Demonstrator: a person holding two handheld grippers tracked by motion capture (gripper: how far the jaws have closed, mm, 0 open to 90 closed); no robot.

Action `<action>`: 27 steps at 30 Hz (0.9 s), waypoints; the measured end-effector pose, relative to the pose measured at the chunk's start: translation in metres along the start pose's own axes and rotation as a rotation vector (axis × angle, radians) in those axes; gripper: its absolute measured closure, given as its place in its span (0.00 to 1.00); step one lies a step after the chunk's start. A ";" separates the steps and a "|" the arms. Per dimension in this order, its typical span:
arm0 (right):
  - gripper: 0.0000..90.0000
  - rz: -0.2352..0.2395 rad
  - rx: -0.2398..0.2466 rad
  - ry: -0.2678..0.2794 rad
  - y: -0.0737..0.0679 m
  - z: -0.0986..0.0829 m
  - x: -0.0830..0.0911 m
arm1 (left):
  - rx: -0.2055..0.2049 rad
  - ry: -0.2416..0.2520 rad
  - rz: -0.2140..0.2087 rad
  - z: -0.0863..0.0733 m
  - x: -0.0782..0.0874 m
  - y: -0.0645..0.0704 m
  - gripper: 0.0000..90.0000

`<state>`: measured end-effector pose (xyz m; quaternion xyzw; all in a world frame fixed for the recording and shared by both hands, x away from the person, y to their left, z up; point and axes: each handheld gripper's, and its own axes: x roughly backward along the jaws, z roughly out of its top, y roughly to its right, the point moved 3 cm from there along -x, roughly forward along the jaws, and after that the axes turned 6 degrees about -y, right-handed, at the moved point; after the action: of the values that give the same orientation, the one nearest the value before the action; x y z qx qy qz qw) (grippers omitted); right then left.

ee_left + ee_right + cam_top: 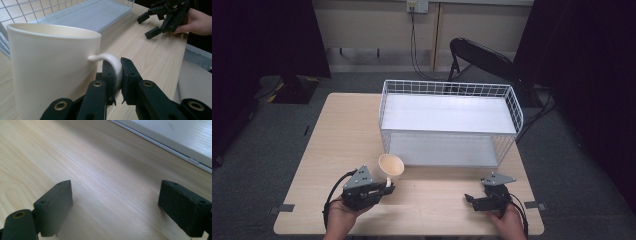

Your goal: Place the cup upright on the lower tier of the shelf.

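Left gripper view: the left gripper [119,75] pinches the handle [113,62] of the cream cup [52,67], near the tabletop's [342,135] front edge. Right gripper [473,200] rests spread near the front right corner. Wire basket [447,90] occupies the far side.

The left gripper [119,80] has its black fingers [130,75] closed on the curved handle [112,62] of a cream mug [52,67], which looms at the left on the wooden table [150,57]. A white wire basket [37,10] stands beyond. At the far right, a hand [197,22] holds the right gripper [147,25], fingers spread.
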<state>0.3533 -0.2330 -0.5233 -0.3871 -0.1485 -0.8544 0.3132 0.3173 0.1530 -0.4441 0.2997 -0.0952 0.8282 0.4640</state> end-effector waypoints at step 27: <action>0.13 0.000 -0.001 0.000 0.000 0.000 0.000 | -0.008 0.021 -0.029 0.030 -0.027 0.003 0.92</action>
<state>0.3533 -0.2330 -0.5233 -0.3872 -0.1481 -0.8544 0.3132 0.3378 0.1190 -0.4354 0.2905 -0.0895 0.8239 0.4782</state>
